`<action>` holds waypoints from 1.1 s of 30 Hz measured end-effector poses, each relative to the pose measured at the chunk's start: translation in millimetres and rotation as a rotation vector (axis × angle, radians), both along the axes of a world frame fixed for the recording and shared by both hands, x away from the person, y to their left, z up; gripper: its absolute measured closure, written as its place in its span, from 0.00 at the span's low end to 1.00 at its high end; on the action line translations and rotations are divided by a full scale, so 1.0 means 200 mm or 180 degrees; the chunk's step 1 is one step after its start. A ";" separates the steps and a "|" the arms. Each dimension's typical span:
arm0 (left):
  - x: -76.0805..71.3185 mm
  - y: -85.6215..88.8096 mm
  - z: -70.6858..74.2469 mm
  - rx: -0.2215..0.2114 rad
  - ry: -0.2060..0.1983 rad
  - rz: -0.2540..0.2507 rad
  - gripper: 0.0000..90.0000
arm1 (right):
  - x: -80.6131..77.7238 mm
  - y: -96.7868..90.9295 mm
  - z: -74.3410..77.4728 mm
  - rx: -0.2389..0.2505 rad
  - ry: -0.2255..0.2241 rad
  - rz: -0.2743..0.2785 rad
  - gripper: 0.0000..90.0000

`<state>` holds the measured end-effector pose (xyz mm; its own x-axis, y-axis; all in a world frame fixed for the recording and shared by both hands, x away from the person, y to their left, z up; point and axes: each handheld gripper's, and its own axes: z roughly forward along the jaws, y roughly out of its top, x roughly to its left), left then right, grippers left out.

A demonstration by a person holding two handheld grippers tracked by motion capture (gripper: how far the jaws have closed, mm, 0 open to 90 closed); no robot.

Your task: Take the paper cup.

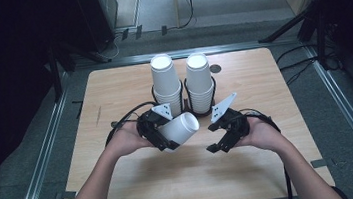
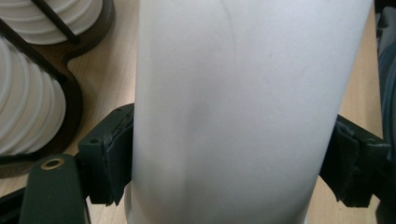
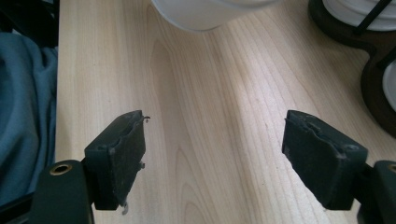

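Left gripper (image 1: 160, 131): your jaws are clamped across the paper cup (image 1: 180, 128), held on its side above the table (image 1: 124, 186).
Cup handling: light, thin-walled, smooth; it likely crushes easily, so grip mid-wall gently.
Right gripper (image 1: 222, 142): your jaws stand apart, nothing between.
Cup stacks (image 1: 166, 83): white, ribbed rims, dark wire holder.

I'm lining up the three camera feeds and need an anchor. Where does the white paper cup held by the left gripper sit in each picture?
High view: the white paper cup lies tilted just left of centre, clamped in the left gripper.
Left gripper view: the cup rises up the middle between both pads.
Right gripper view: its rounded end is at the top edge.
Shared landmark: the dark cup holder.
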<state>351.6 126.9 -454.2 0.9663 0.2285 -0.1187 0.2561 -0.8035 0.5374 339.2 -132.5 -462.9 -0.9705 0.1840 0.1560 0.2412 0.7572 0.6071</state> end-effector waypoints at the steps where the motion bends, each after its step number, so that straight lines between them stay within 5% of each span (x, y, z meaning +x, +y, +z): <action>1: 0.00 0.00 0.00 0.0000 0.0000 0.0000 0.18 | 0.00 0.00 0.00 0.0000 0.0000 0.0000 0.24; 10: 0.00 -0.08 -0.08 0.0346 0.0010 -0.0164 0.18 | 0.01 0.01 0.00 0.0024 -0.0054 0.0056 0.24; 25: -0.05 -0.19 -0.11 0.0492 0.0076 -0.0371 0.18 | 0.01 0.09 0.01 0.0024 -0.0108 0.0199 0.22; 33: -0.06 -0.22 -0.11 0.0455 0.0073 -0.0429 0.18 | 0.01 0.18 0.01 -0.0050 -0.0124 0.0307 0.19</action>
<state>339.1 82.9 -475.4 0.9867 0.1134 -0.1165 0.1518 -0.8990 0.4107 341.0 -96.5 -461.8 -0.9891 0.0916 0.1155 0.1430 0.7853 0.6023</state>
